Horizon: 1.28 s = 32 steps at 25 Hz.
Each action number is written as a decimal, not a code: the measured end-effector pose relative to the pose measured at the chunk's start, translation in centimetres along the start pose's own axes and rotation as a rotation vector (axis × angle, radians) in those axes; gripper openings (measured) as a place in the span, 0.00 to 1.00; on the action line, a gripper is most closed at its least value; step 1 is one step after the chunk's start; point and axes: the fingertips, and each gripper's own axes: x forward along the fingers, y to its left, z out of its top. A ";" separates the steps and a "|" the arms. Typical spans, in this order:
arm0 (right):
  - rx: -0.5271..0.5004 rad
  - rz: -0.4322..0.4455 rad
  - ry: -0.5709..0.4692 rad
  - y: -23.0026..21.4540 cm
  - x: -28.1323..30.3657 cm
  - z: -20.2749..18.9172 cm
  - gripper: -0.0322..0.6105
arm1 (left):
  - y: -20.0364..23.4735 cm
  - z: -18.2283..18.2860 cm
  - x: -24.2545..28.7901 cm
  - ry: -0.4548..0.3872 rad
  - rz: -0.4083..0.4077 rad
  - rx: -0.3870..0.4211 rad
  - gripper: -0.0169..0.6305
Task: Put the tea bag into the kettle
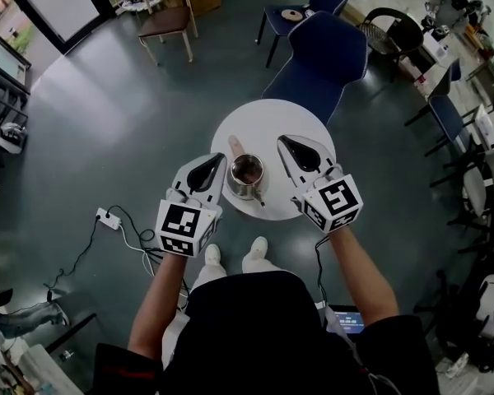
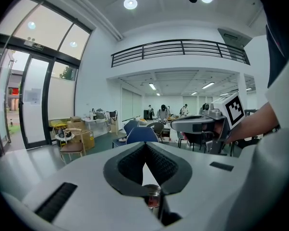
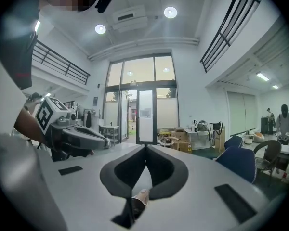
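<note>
A small metal kettle [image 1: 247,176] with a dark open top stands near the front of the round white table [image 1: 267,122]. Just behind it lies a pale pinkish tea bag [image 1: 235,146]. My left gripper [image 1: 220,160] hovers left of the kettle and is shut, with nothing in it. My right gripper [image 1: 282,141] hovers to the kettle's right, also shut and holding nothing. In the left gripper view the kettle [image 2: 153,199] shows below the closed jaws [image 2: 144,144]. Below the closed jaws [image 3: 145,147] in the right gripper view, the tea bag [image 3: 142,196] shows.
A blue chair [image 1: 323,54] stands behind the table, with a wooden chair [image 1: 170,20] farther left. A white power strip [image 1: 109,218] and its cables lie on the floor at the left. The person's white shoes [image 1: 230,257] are at the table's front edge.
</note>
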 end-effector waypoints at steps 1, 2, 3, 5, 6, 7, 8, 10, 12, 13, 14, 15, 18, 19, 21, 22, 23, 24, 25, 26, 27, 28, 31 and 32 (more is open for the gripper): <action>0.002 0.005 -0.002 -0.2 -0.1 0.0 0.08 | -0.2 -0.1 0.2 0.002 0.005 0.001 0.05; 0.003 0.011 -0.001 -0.3 -0.3 -0.2 0.08 | -0.5 -0.4 0.4 0.004 0.011 0.005 0.05; 0.001 0.016 -0.001 -0.3 -0.4 -0.3 0.08 | -0.7 -0.6 0.5 0.008 0.016 0.007 0.05; -0.014 0.021 -0.002 -0.4 -0.5 -0.5 0.08 | -1.1 -1.0 0.6 0.015 0.025 0.004 0.05; -0.022 0.021 -0.003 -0.5 -0.5 -0.6 0.08 | -1.2 -1.2 0.6 0.019 0.029 0.000 0.05; -0.026 0.020 -0.006 -0.6 -0.4 -0.7 0.08 | -1.3 -1.3 0.7 0.023 0.032 -0.003 0.05; -0.027 0.018 -0.008 -0.7 -0.4 -0.7 0.08 | -1.4 -1.4 0.7 0.027 0.035 -0.005 0.05; -0.022 0.015 -0.011 -0.9 -0.5 -0.8 0.08 | -1.6 -1.5 0.9 0.030 0.035 -0.009 0.05; -0.015 0.013 -0.015 -0.9 -0.5 -0.9 0.08 | -1.5 -1.5 1.0 0.026 0.034 -0.014 0.05; -0.013 0.012 -0.018 -0.9 -0.6 -0.8 0.08 | -1.5 -1.4 1.0 0.022 0.033 -0.015 0.05; -0.012 0.011 -0.020 -0.8 -0.6 -0.8 0.08 | -1.6 -1.3 1.1 0.018 0.031 -0.014 0.05; -0.011 0.011 -0.022 -0.7 -0.8 -0.7 0.08 | -1.7 -1.1 1.1 0.015 0.029 -0.013 0.05; -0.009 0.006 -0.026 -0.5 -1.3 -0.3 0.08 | -2.1 -0.7 0.9 0.006 0.021 -0.008 0.05; -0.008 0.003 -0.028 -0.3 -1.4 -0.1 0.08 | -2.1 -0.5 0.8 0.002 0.019 -0.007 0.05; -0.009 -0.002 -0.034 0.1 -1.5 0.2 0.08 | -2.1 -0.4 0.3 -0.004 0.016 -0.006 0.05; -0.010 -0.005 -0.037 0.5 -1.6 0.3 0.08 | -2.1 -0.4 0.0 -0.008 0.013 -0.005 0.05; -0.012 -0.008 -0.040 0.9 -1.7 0.4 0.08 | -2.2 -0.4 -0.4 -0.011 0.010 -0.003 0.05; -0.013 -0.011 -0.043 1.4 -1.8 0.6 0.08 | -2.2 -0.4 -0.8 -0.014 0.006 -0.001 0.05; -0.013 -0.014 -0.045 1.9 -2.0 0.7 0.08 | -2.2 -0.5 -1.4 -0.017 0.003 0.001 0.05; -0.013 -0.016 -0.047 2.5 -2.2 0.9 0.08 | -2.3 -0.4 -1.9 -0.020 0.001 0.003 0.05; -0.014 -0.018 -0.050 3.0 -2.3 1.1 0.08 | -2.3 -0.3 -2.4 -0.024 0.000 0.003 0.05; -0.016 -0.020 -0.052 3.4 -2.5 1.4 0.08 | -2.3 -0.2 -2.9 -0.028 -0.001 0.004 0.05; -0.025 -0.031 -0.058 5.0 -3.1 1.9 0.08 | -2.3 0.1 -4.6 -0.046 -0.008 0.008 0.05; -0.027 -0.036 -0.059 5.6 -3.3 2.0 0.08 | -2.3 0.0 -5.3 -0.050 -0.011 0.010 0.05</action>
